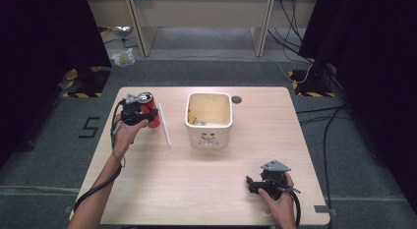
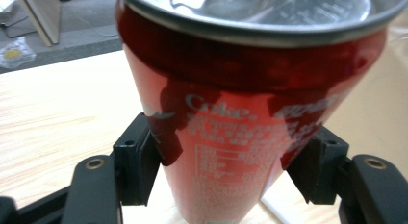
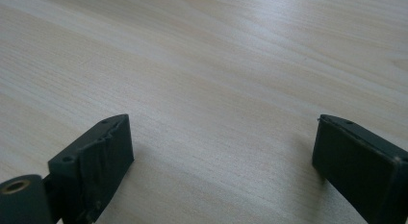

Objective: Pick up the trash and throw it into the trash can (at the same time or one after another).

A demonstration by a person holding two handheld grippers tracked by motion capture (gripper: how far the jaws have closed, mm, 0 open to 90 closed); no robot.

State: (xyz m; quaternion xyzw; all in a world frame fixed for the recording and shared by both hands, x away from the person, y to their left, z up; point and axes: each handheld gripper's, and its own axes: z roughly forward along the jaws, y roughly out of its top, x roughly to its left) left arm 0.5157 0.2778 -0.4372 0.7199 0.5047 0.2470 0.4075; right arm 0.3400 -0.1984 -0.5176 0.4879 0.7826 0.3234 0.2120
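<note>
Left claw (image 2: 226, 171): clamped on the red cola can (image 2: 240, 113), held at the counter's (image 1: 196, 189) left side, near the white straw (image 1: 164, 125).
Right claw (image 3: 221, 161): gaping, idle, nothing in it.
Tip: probably kept the can upright, carried over the cream bin (image 1: 209, 138) rim before dropping.

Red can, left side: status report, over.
Left gripper shut on red can. Right gripper open over bare table. White straw beside can, bin beyond.
</note>
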